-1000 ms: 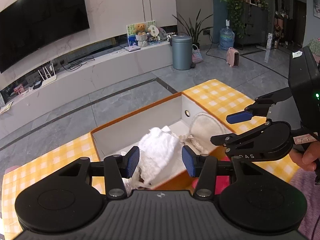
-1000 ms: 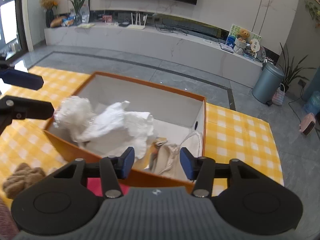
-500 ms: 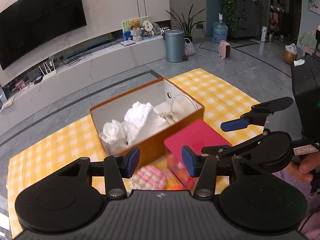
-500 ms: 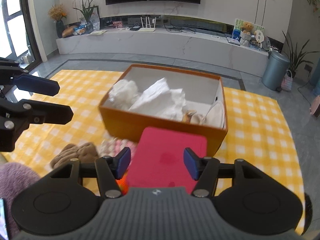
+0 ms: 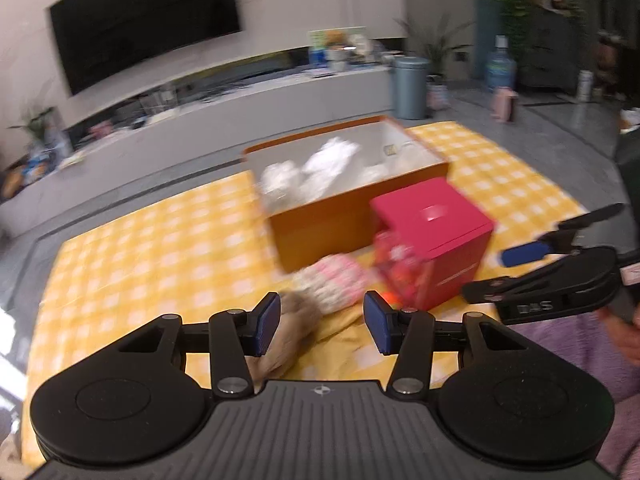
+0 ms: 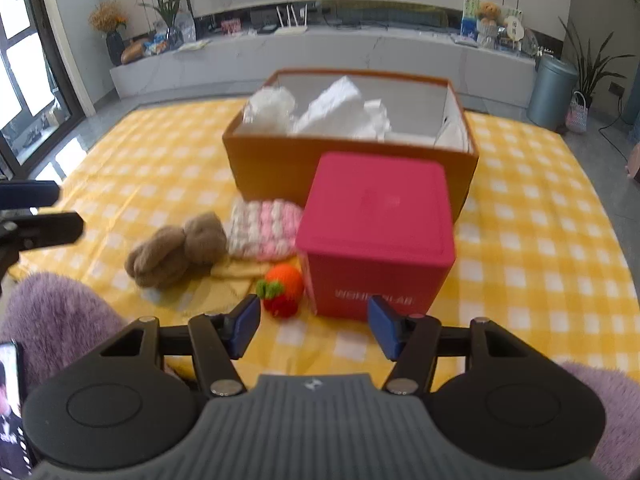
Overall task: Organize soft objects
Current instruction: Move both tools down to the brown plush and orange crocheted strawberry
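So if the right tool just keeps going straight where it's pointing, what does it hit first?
Most likely the pink box, near its lower front face. The right tool is open and empty; the knitted strawberry sits just left of that line. Depth is unclear.

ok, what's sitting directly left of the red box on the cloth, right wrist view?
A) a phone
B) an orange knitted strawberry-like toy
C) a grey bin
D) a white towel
B: the orange toy with a green tuft lies on the checked cloth right against the red box's lower left corner; the white fabrics are in the orange box behind.
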